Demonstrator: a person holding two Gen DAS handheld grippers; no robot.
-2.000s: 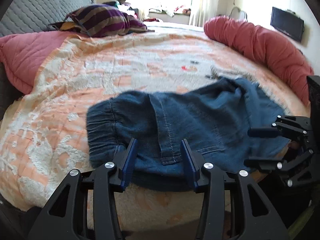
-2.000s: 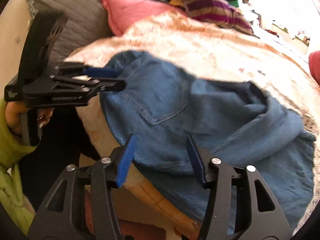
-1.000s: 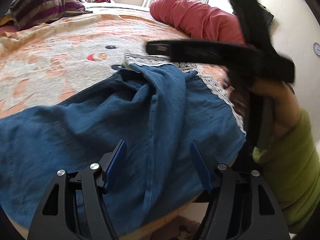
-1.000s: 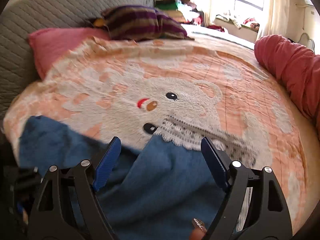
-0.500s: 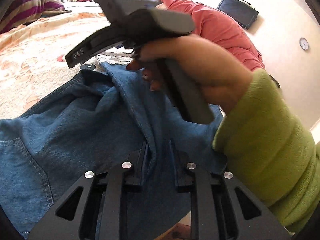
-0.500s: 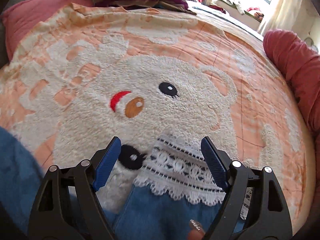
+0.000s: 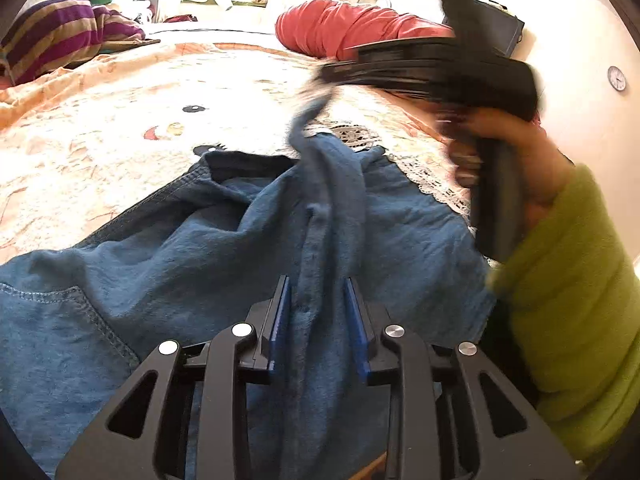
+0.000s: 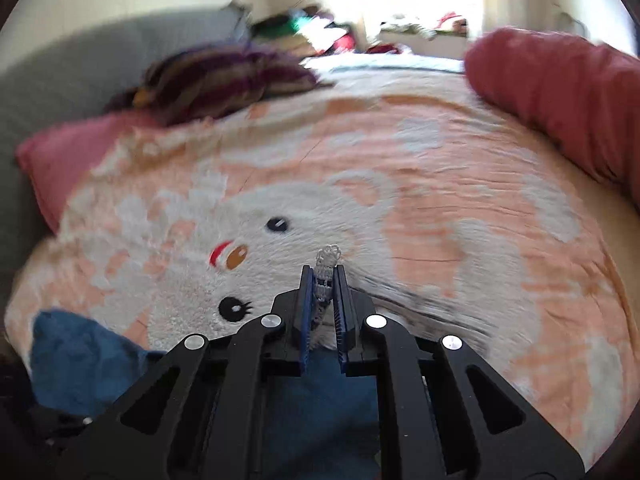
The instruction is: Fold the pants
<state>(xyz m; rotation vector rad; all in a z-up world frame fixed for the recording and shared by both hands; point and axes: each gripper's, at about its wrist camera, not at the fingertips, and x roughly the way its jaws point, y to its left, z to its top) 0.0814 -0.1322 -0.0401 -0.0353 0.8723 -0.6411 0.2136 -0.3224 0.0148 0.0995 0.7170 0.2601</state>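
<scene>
Blue denim pants [image 7: 172, 264] with a white lace hem [image 7: 428, 176] lie crumpled on the near side of a bed. My left gripper [image 7: 316, 312] is shut on a raised fold of the pants near the bed's front edge. My right gripper [image 8: 323, 292] is shut on the pants' lace hem [image 8: 326, 268] and lifts it above the bed; it also shows in the left wrist view [image 7: 332, 74], blurred, with a strip of blue cloth hanging from it. Blue denim [image 8: 80, 360] spreads below the right gripper.
The bed carries an orange and white blanket with a bear face [image 8: 256, 248]. A red bolster [image 8: 560, 92] lies along the right side. A striped purple pillow [image 8: 224, 80] and a pink pillow [image 8: 60, 152] sit at the head, against a grey headboard [image 8: 52, 80].
My right gripper has shut on the lace hem and raised it off the bed. My left gripper stays shut on the fold of denim, with the cloth now pulled taut up to the right gripper.
</scene>
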